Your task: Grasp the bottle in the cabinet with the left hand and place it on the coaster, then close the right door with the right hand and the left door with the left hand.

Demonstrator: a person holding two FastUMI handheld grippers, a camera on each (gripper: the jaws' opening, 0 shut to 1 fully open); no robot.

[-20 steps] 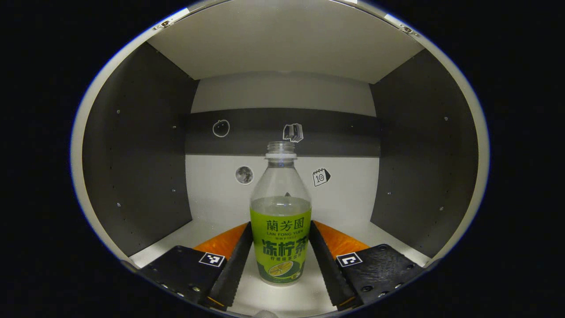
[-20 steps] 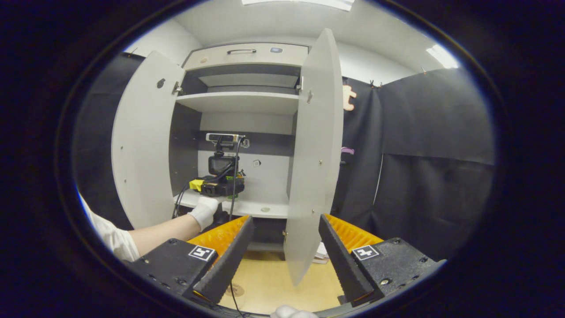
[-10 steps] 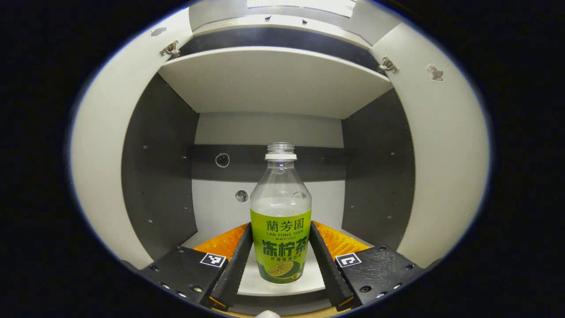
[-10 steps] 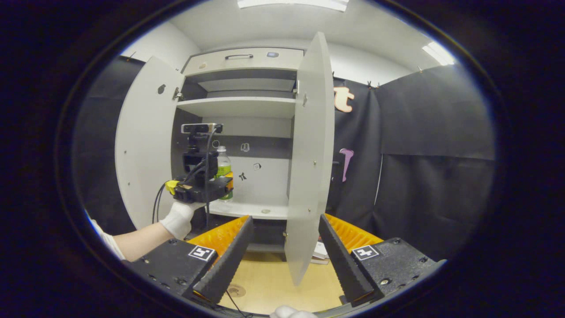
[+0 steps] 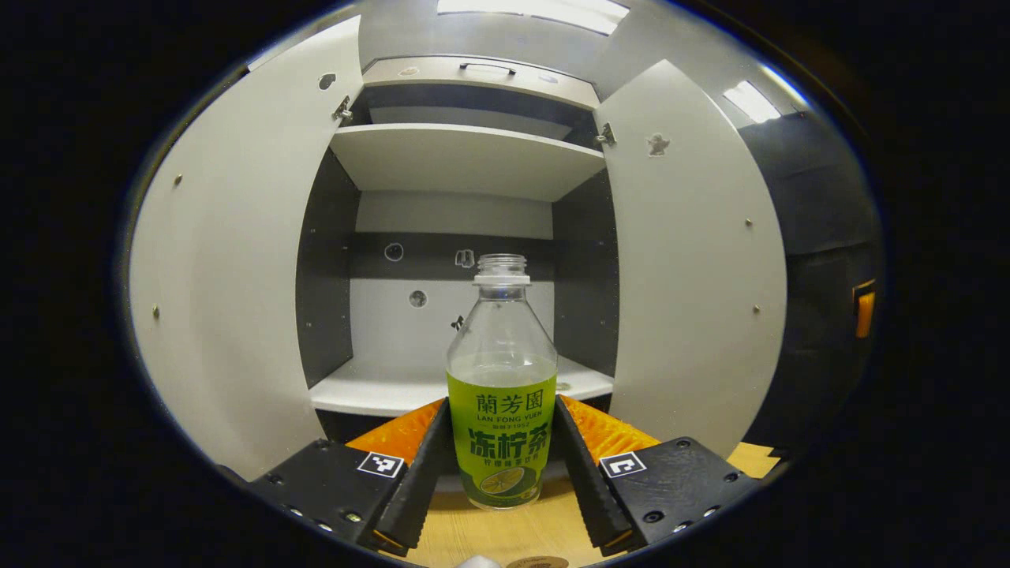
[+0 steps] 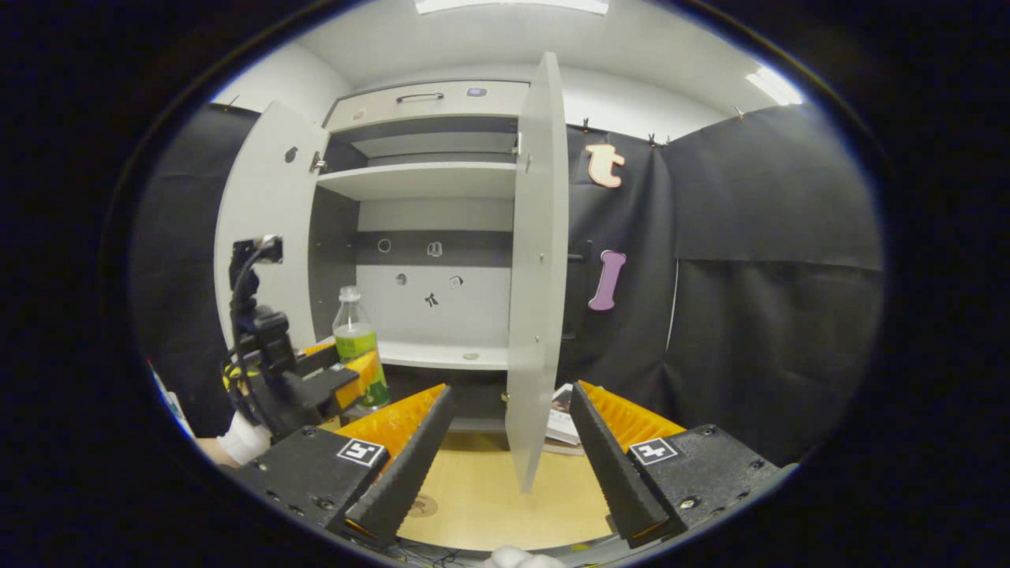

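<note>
A clear bottle (image 5: pixel 502 410) with a green label and no cap stands upright between my left gripper's (image 5: pixel 502 406) fingers, which are shut on its label. It hangs in front of the open cabinet, just above the wooden table (image 5: pixel 473 536). In the right gripper view the same bottle (image 6: pixel 357 343) and left gripper (image 6: pixel 347 379) sit low at the left, held by a gloved hand (image 6: pixel 237 438). My right gripper (image 6: pixel 510 390) is open and empty, facing the edge of the right door (image 6: pixel 536 276). A small round coaster (image 6: pixel 422 505) lies on the table.
Both cabinet doors stand wide open: the left door (image 5: pixel 229 276) and the right door (image 5: pixel 694 276). The lower shelf (image 5: pixel 379 386) is bare, with small stickers on the back wall. Papers (image 6: pixel 562 422) lie on the table by the right door.
My left gripper has drawn the bottle back out of the cabinet and lowered it to just above the table. The right gripper has barely shifted.
</note>
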